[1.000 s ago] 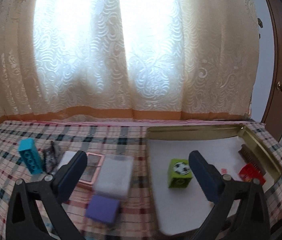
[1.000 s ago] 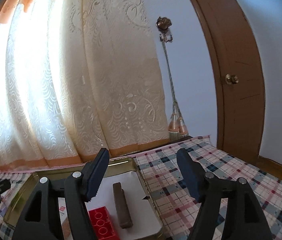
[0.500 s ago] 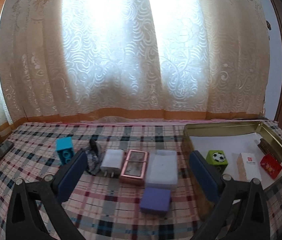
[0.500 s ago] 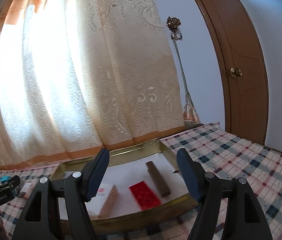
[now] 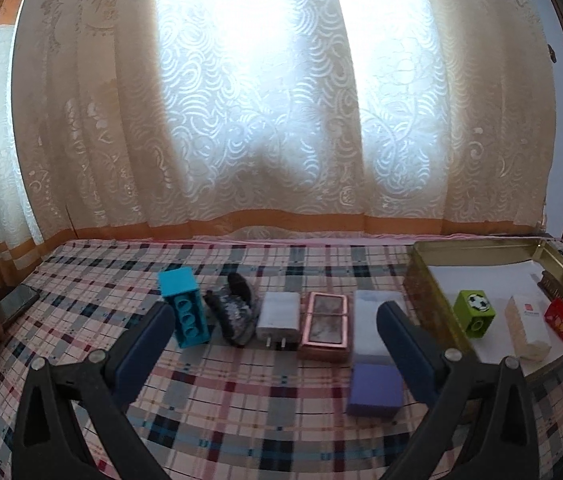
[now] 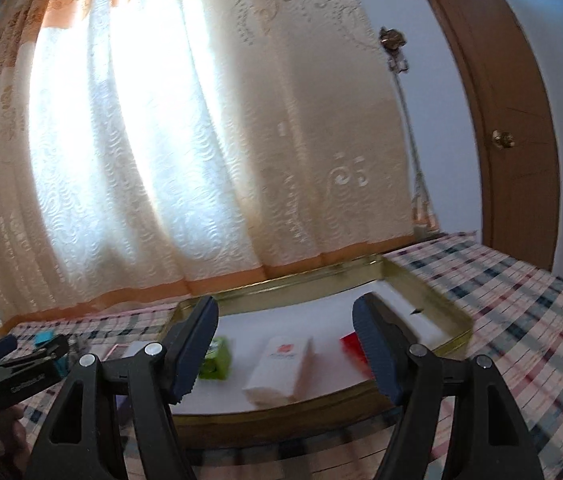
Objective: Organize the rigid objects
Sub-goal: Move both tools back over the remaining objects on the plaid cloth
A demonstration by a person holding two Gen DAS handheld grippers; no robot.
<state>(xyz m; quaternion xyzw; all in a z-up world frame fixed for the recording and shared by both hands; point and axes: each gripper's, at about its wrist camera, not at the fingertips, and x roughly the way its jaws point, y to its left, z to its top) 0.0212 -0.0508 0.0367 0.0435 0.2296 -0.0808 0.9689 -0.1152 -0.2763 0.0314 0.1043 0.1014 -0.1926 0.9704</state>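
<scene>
Lace curtains glow behind a plaid-covered surface (image 5: 241, 380), with a wooden door at far right. Both sets of fingers stand apart and grip nothing.

Left gripper (image 5: 273, 344): just beyond its left finger stands a blue block (image 5: 184, 312). Ahead, between the fingers, lie in a row a dark crumpled item (image 5: 233, 312), a white charger (image 5: 278, 318), a pink-framed case (image 5: 326, 326) and a white box (image 5: 373, 320), with a purple box (image 5: 375, 390) nearer, beside the right finger. Past that finger sits the gold tray (image 5: 477, 246).

Right gripper (image 6: 287, 344): it faces the tray (image 6: 281, 282). A green cube (image 6: 217, 360) sits by the left finger, a white carton (image 6: 277, 368) between the fingers, and a red piece (image 6: 351, 346) lies partly hidden behind the right finger.

By my judgement the sorting is about half done: three or so pieces are in the tray, and six wait outside it.
</scene>
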